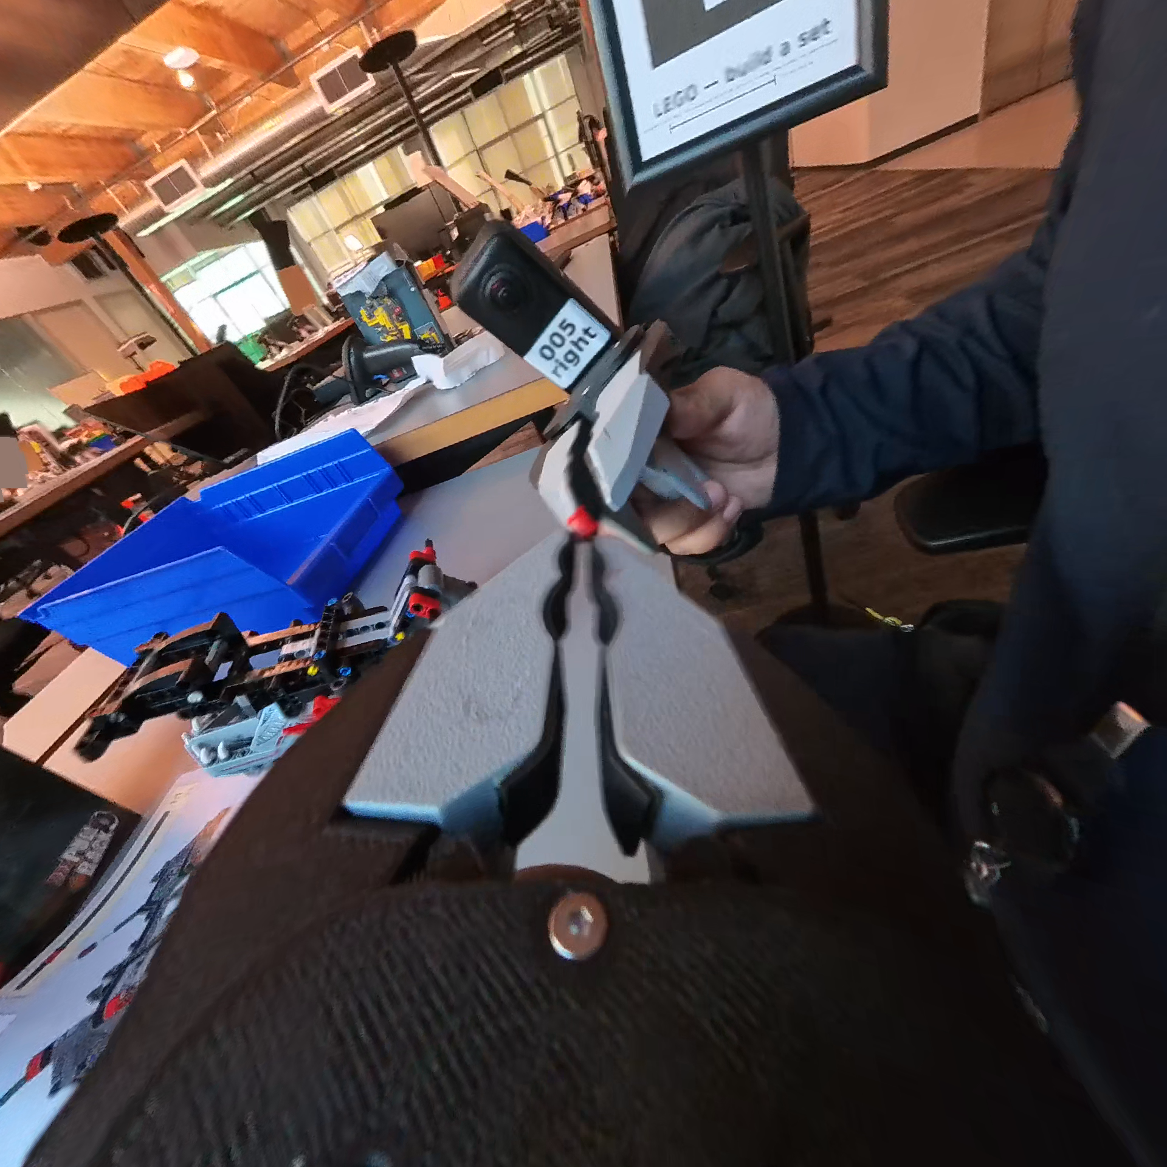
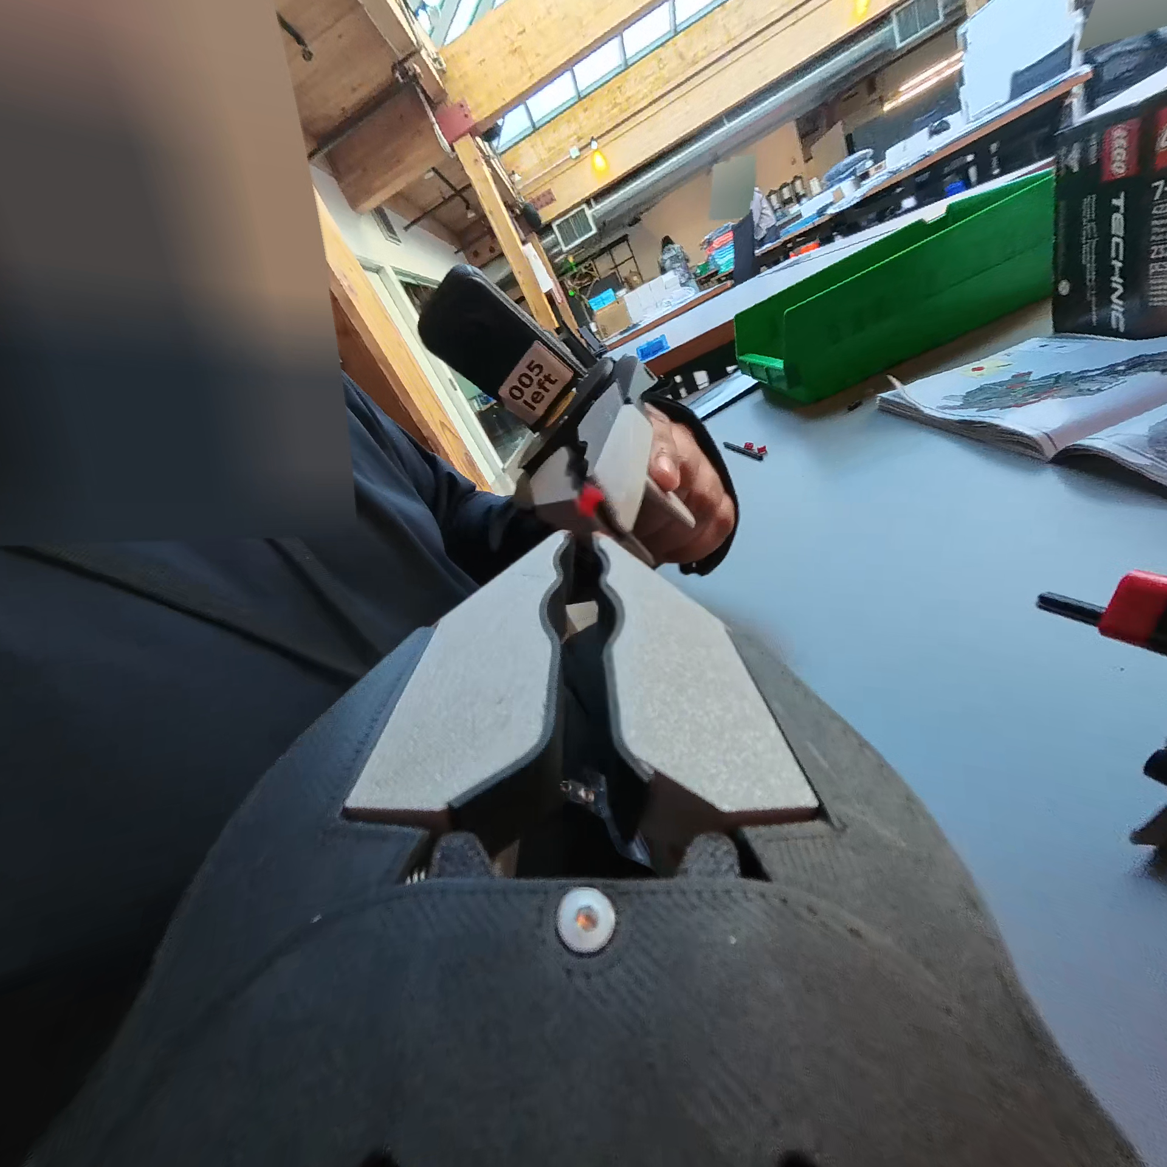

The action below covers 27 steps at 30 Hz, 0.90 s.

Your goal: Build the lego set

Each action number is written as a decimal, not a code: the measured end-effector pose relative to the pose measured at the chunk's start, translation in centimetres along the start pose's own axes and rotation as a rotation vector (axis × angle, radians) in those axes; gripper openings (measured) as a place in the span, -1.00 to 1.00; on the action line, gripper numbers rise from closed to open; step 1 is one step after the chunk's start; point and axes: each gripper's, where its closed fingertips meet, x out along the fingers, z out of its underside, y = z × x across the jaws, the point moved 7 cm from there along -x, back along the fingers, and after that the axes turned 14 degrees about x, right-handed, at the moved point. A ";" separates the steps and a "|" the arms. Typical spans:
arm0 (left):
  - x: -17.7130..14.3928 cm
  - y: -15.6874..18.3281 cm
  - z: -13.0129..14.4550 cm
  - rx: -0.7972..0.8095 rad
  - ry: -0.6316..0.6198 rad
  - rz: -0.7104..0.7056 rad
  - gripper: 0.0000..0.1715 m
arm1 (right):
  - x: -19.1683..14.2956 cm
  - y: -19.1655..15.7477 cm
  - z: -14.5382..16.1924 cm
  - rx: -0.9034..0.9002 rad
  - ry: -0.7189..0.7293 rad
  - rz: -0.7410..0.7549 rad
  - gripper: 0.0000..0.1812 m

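Note:
My two grippers meet tip to tip in the air above the grey table [image 2: 884,600]. A small red Lego piece [image 1: 582,523] with a black stub sits right where the tips touch; it also shows in the right wrist view [image 2: 590,499]. My left gripper [image 1: 582,550] is nearly closed, its tips at the piece. My right gripper [image 2: 582,559] pinches the black stub below the red part. A partly built black and grey Technic model [image 1: 271,663] lies on the table to the left.
Stacked blue bins [image 1: 252,537] stand behind the model. An open instruction booklet [image 2: 1042,404], green bins [image 2: 884,303] and the black set box [image 2: 1111,221] are at the far right. A red connector on a black axle [image 2: 1130,609] and loose small pieces [image 2: 745,448] lie on the table. A sign stand [image 1: 770,316] is behind. The grippers are tip to tip, or close to it.

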 end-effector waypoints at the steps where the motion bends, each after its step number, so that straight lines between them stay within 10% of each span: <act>1: -0.1 -0.3 0.2 -0.001 -0.013 -0.021 -1.00 | -0.1 0.1 -0.1 0.011 -0.003 0.003 -0.99; 7: -0.4 -1.8 1.7 -0.221 0.020 -0.063 -1.00 | -1.9 1.4 -1.7 -0.058 -0.034 0.231 -1.00; 15: -3.1 -7.3 10.0 -0.432 -0.423 -0.354 -1.00 | -0.6 3.4 0.8 -0.120 -0.061 0.468 -1.00; 27: -16.7 4.9 3.0 -0.329 -0.395 -0.308 -1.00 | -2.5 -0.6 8.1 -0.297 -0.331 0.381 -0.91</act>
